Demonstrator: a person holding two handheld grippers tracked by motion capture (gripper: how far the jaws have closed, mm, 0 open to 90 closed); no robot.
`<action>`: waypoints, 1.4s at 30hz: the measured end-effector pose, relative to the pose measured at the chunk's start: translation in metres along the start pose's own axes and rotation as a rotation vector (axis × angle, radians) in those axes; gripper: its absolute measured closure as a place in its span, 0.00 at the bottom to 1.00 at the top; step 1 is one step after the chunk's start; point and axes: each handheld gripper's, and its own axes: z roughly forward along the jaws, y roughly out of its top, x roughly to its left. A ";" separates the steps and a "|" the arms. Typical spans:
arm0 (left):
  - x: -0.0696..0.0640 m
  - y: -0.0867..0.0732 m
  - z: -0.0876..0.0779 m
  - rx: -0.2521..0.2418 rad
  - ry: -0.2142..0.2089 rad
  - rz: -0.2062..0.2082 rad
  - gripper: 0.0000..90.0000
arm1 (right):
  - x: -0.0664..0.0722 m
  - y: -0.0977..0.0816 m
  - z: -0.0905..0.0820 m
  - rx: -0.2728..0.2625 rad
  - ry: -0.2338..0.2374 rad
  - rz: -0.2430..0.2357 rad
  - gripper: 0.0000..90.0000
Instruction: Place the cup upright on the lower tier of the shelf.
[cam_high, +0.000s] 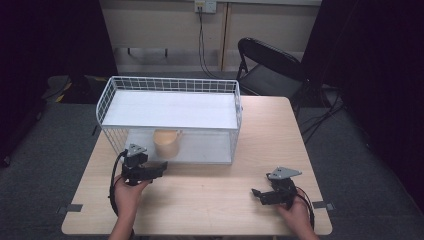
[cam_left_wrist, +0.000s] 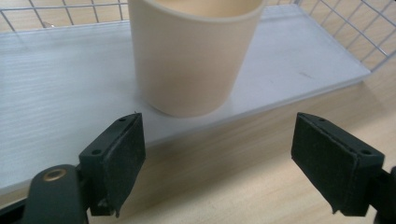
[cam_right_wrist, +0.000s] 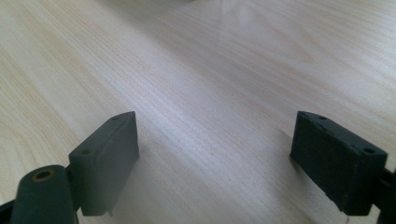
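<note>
You had the left gripper (cam_left_wrist: 217, 154) spread wide just short of the cup (cam_left_wrist: 194, 51), which stood on the rack's (cam_high: 170, 85) lower shelf (cam_left_wrist: 56, 93). The right gripper (cam_right_wrist: 219, 158) lay open and empty over the table (cam_right_wrist: 210, 70). Seemingly a reach: next, ease forward and close round the cup.

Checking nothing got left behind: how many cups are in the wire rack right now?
1. A beige cup stands upright on the lower shelf of the white wire rack, just ahead of the open left gripper. The top shelf looks bare; its underside shadow could hide something.
</note>
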 end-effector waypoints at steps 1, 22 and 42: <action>0.000 0.000 -0.001 0.008 -0.008 0.005 0.20 | 0.000 0.000 0.000 0.000 0.000 0.000 0.16; 0.001 -0.005 -0.014 0.024 -0.092 0.022 0.20 | 0.000 0.000 0.000 0.000 0.000 -0.001 0.16; 0.010 -0.014 -0.027 0.024 -0.093 0.039 0.19 | 0.000 0.000 0.000 0.000 0.000 -0.001 0.16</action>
